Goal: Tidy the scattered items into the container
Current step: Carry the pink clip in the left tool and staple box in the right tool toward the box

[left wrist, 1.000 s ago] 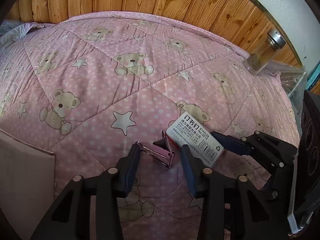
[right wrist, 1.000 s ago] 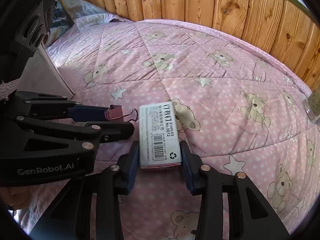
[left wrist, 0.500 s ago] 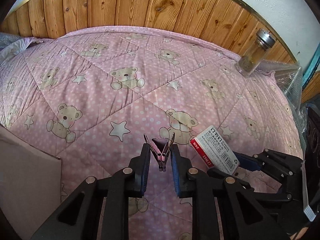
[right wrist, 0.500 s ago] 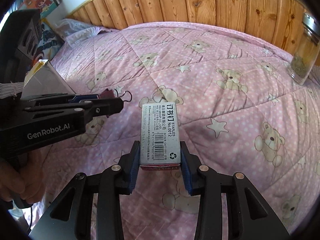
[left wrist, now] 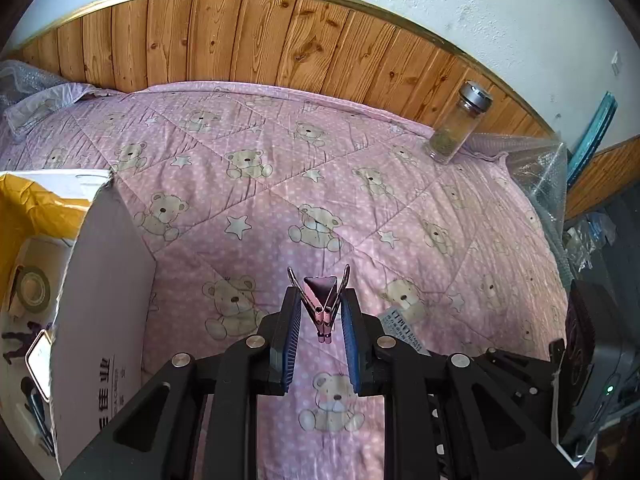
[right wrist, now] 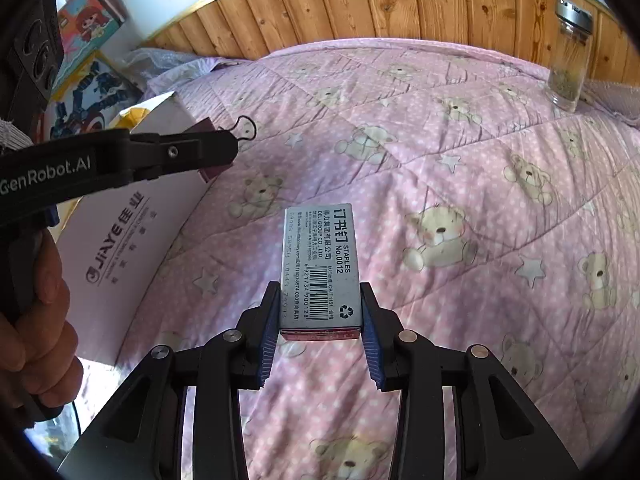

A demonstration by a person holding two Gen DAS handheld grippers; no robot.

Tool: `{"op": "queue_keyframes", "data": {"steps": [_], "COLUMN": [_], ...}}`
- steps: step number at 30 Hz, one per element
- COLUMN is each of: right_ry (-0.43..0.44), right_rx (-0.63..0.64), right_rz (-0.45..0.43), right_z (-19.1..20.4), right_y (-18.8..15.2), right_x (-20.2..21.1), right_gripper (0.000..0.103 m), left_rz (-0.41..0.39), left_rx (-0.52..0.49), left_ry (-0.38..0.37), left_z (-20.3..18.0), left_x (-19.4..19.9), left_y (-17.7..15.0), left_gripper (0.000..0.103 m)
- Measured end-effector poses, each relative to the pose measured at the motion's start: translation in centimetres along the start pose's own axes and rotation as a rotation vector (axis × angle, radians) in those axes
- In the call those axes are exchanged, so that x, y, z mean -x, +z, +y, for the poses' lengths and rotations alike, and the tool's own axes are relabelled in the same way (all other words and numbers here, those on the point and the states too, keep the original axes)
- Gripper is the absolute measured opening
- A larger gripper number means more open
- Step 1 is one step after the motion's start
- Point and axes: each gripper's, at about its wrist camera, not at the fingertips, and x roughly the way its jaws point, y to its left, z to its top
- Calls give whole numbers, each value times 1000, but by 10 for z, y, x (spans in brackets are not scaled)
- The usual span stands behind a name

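A pink binder clip (left wrist: 318, 294) hangs pinched by its wire handles in my left gripper (left wrist: 320, 304), which is shut on it above the quilt. A grey staples box (right wrist: 322, 268) with a barcode is clamped at its near end in my right gripper (right wrist: 320, 294), held level above the quilt. From the right wrist, the left gripper (right wrist: 224, 148) with the clip (right wrist: 210, 170) hovers at the corner of the white cardboard box (right wrist: 132, 232). That open box (left wrist: 104, 300) stands at the left. The staples box (left wrist: 404, 326) peeks out beside my left fingers.
A pink bear-print quilt (left wrist: 280, 184) covers the surface up to a wooden wall panel (left wrist: 240, 40). A glass jar (left wrist: 458, 128) with a metal lid stands at the far right edge. Inside the box lies a tape roll (left wrist: 32, 292). A hand (right wrist: 36, 320) grips the left tool.
Both grippers rose off the quilt with their items. The left gripper shut on the binder clip and carried it left toward the cardboard box; the right followed, holding the staples box.
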Motion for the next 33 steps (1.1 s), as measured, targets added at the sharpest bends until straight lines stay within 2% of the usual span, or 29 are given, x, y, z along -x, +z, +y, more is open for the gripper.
{"op": "queue_keyframes", "data": {"steps": [9, 18, 26, 33], "right_ry": [14, 18, -24, -110], "right_rx": [8, 56, 128, 222], "right_rz": [-27, -48, -88, -109], "right_z": [50, 99, 142, 180], "right_y": [-42, -64, -60, -54], "right_x": [40, 73, 98, 110], "right_gripper": [39, 39, 39, 39], "left_rz": [-25, -39, -127, -185], "left_rx": [20, 69, 78, 105], "left_ry": [-42, -101, -112, -111], "left_z": [5, 21, 42, 68], "left_x": [62, 107, 158, 190], "left_y": [-48, -95, -102, -104], "left_gripper": [21, 21, 21, 21]}}
